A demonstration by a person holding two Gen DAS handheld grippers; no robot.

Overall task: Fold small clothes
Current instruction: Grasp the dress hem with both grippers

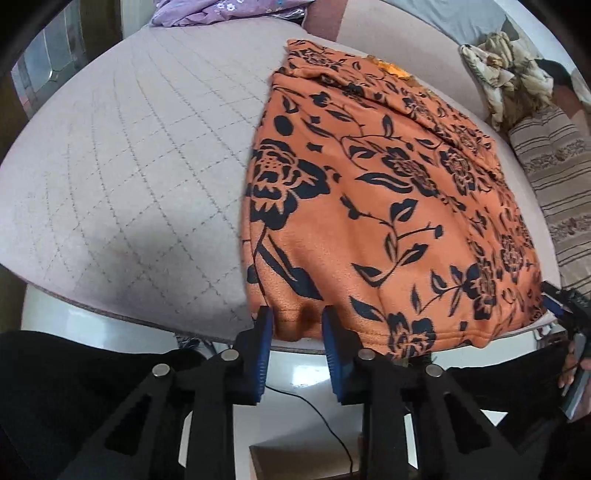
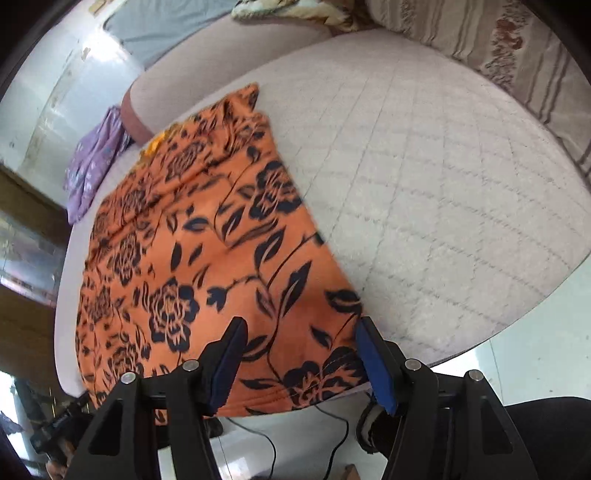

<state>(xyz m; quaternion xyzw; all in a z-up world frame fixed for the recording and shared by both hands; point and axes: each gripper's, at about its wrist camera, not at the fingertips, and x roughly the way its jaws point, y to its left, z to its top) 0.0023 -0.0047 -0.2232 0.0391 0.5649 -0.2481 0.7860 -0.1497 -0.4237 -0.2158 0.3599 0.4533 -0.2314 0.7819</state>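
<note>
An orange garment with black flowers (image 1: 388,192) lies spread flat on a pale quilted cushion (image 1: 129,166), its hem hanging over the near edge. My left gripper (image 1: 297,325) sits at the hem's left corner, and the cloth is puckered between its narrow-set blue pads, so it is shut on the hem. In the right wrist view the same garment (image 2: 192,240) fills the left half. My right gripper (image 2: 301,336) straddles the hem's right corner with wide jaws; the cloth between them lies flat. That gripper (image 1: 557,306) also shows at the right edge of the left wrist view.
A purple flowered cloth (image 1: 207,11) lies at the cushion's far end. A crumpled beige cloth (image 1: 509,74) and a striped cushion (image 1: 554,177) sit to the right. Below the near edge is white floor with a black cable (image 1: 314,406) and a person's dark-clad legs.
</note>
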